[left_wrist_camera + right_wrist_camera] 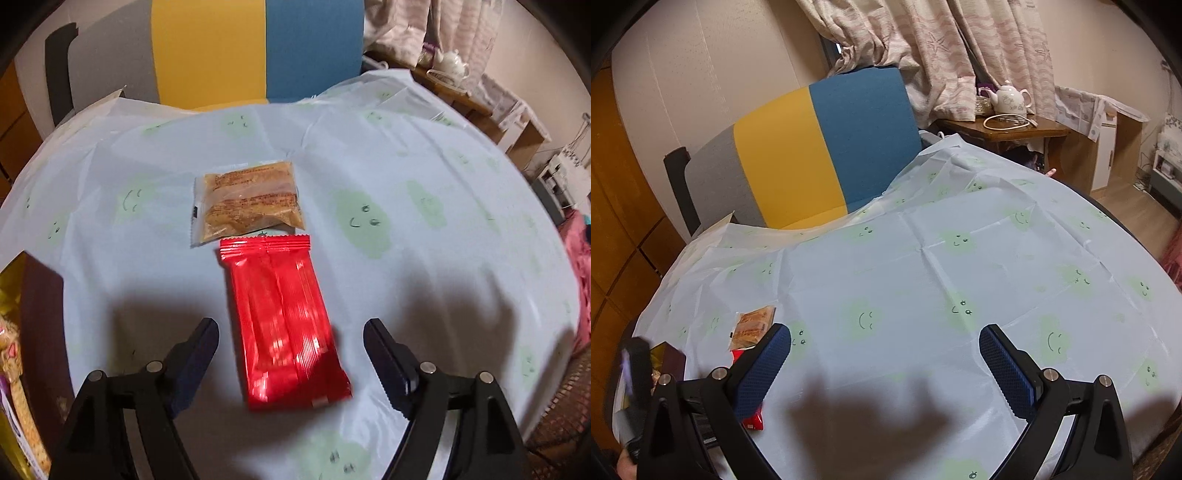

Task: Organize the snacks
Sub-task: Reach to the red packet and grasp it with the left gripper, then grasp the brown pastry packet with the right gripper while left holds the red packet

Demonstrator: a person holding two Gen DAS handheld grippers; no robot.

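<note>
left wrist view: steep downward look, close over the pale blue smiley-print tablecloth
right wrist view: shallower tilt, faces across the table toward the yellow-and-blue chair back
shared: the tablecloth, the chair, clear-wrapped brown biscuit pack, white ceramic teapot

Left tool, right tool: black angular arms, silver rivets, dark-blue textured pads

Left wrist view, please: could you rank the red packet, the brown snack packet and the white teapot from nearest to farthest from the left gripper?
Measured from the left gripper, whose jaws stand open:
1. Red packet: lying on the tablecloth between the fingers.
2. Brown snack packet: just beyond the red one's far end.
3. White teapot: far upper right, on a side table.
</note>
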